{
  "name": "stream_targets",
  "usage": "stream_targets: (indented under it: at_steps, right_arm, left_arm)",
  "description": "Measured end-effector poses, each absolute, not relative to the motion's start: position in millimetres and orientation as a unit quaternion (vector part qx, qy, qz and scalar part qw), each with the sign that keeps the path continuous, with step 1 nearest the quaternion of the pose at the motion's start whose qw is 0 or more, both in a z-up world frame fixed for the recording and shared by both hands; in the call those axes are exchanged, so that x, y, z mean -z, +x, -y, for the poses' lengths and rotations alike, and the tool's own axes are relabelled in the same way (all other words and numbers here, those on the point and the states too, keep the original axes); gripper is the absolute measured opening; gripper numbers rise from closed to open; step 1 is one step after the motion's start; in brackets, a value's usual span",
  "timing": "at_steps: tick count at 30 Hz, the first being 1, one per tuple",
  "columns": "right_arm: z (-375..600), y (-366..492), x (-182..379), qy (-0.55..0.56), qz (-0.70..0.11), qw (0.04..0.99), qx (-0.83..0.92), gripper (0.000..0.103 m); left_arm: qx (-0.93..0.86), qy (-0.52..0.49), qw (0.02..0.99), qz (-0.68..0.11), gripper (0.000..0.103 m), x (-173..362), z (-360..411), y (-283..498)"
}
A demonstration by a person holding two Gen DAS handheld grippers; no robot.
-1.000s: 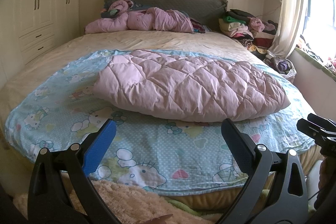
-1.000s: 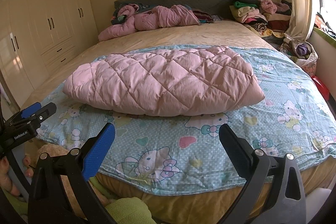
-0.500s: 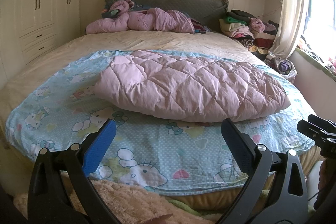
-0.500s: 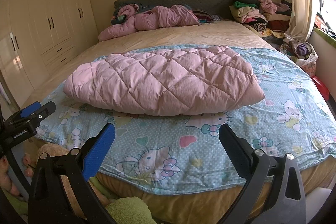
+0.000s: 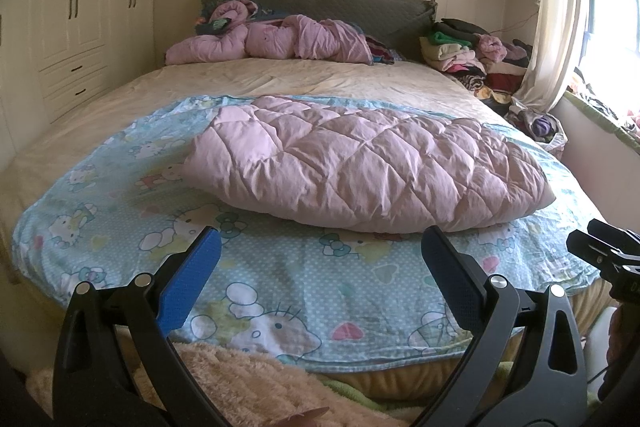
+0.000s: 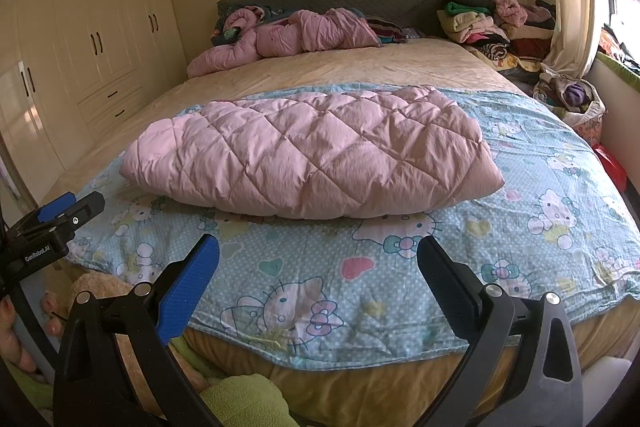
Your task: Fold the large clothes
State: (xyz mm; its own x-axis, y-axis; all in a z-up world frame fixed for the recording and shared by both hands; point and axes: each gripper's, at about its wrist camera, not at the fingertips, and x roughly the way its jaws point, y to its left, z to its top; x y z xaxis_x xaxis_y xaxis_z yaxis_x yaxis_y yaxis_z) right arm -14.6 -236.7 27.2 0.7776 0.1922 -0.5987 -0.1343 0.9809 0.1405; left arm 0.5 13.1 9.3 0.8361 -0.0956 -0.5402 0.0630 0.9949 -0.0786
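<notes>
Nothing moved since a second ago: left gripper and right gripper jaws wide, empty, short of pink quilted coat at 12 o'clock—fold looks finished.

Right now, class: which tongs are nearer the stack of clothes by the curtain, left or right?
Right. The right tongs are on the same side as the stack of clothes. The left tongs are further over toward the wardrobe, so farther from the stack.

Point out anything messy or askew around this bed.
The pink quilted garment lies neatly folded on the cartoon sheet. By the headboard, another pink padded garment is bunched up, and clothes are heaped unevenly beside the curtain.
</notes>
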Motion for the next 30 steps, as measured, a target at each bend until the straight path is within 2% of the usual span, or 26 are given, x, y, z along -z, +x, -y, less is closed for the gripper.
stream_targets:
  at_steps: [30]
  right_arm:
    - [247,-17,-19,0.045,-0.336,0.939,-0.053,0.099]
  left_arm:
    - [0.026,-0.036,0.952,-0.303,0.094,-3,-29,5]
